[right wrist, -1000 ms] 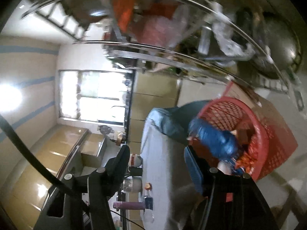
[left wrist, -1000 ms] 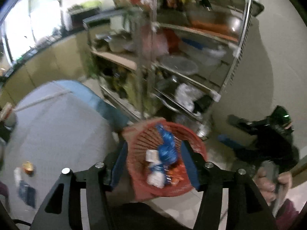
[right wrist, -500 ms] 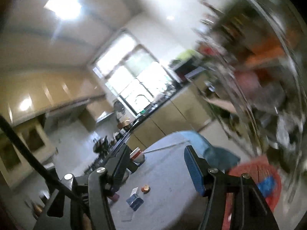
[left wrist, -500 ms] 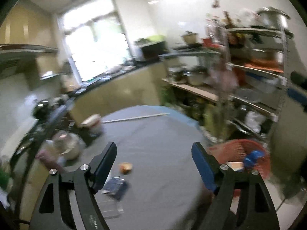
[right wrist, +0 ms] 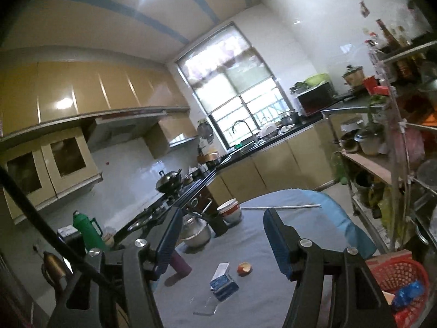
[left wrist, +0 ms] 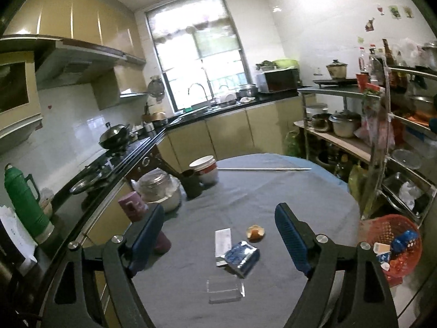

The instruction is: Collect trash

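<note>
- The left gripper hangs over the grey table with its jaws wide and opening; nothing sits between the blue pads.
- The right gripper also looks over the table from higher up, jaws parted and opening, with nothing held.
- Trash lies on the table ahead of both grippers: a blue packet, a white paper slip touching the packet's far-left side, an orange peel just beyond the packet, and a clear plastic box nearest the camera.
- In the left view the packet, slip and peel show in the gap between the fingers, below fingertip level; the clear box lies lower in the picture, closer to the gripper's body.
- In the right view the packet, slip and peel likewise lie between and below the fingers, with the clear box nearest.
- A red basket stands on the floor off the table's right edge, beside a metal rack; it already holds a blue wrapper and other scraps.
- At the table's far left stand a stack of bowls, a dark cup, a lidded pot and a purple mug, well apart from the trash.
</note>
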